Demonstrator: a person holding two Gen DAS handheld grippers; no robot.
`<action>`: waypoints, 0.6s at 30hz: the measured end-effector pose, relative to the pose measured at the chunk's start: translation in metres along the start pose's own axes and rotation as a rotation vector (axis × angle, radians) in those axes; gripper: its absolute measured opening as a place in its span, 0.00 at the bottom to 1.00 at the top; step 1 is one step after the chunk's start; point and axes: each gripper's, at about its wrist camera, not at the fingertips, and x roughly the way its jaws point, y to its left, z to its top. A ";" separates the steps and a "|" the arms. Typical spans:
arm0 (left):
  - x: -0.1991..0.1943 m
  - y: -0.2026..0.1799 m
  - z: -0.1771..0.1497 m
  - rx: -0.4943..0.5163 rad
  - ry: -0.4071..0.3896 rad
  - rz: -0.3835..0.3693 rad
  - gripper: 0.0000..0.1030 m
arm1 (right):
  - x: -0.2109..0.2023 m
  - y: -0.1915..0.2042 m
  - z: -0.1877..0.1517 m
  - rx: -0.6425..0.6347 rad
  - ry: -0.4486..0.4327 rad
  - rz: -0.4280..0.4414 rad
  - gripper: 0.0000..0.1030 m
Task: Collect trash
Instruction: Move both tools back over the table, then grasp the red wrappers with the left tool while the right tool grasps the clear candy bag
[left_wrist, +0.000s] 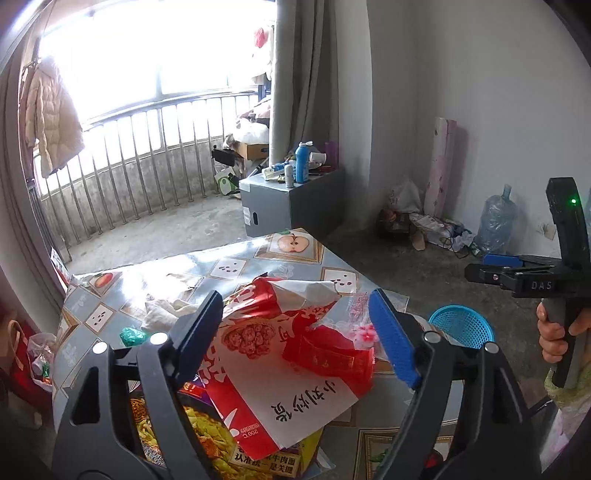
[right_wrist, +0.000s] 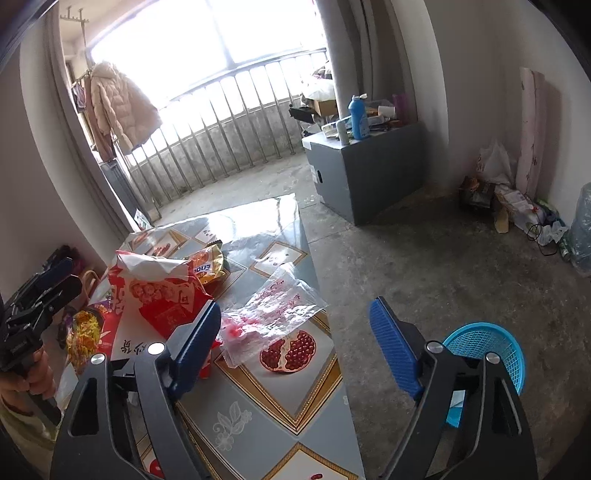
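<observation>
Both tongs gape, gripping nothing — the left gripper (left_wrist: 295, 332) straddles the red-and-white paper bag (left_wrist: 280, 354); ahead of the right gripper (right_wrist: 295, 347) lies a clear plastic bag (right_wrist: 273, 314), blue basket (right_wrist: 487, 347) behind its right finger.

A lived-in home is shown: a padded coat (right_wrist: 118, 107) is hung by the bright window at eleven o'clock, a fruit-patterned table cover (right_wrist: 280, 373) is spread below, and a bare concrete floor (right_wrist: 424, 266) is seen.
</observation>
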 end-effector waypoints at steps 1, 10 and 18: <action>0.001 -0.003 -0.002 0.009 0.003 -0.006 0.66 | 0.005 -0.001 0.000 0.004 0.011 0.006 0.75; 0.053 -0.031 -0.030 0.022 0.177 -0.112 0.43 | 0.053 -0.011 -0.003 0.056 0.117 0.066 0.58; 0.106 -0.054 -0.053 0.066 0.336 -0.145 0.44 | 0.081 -0.025 0.001 0.088 0.176 0.085 0.56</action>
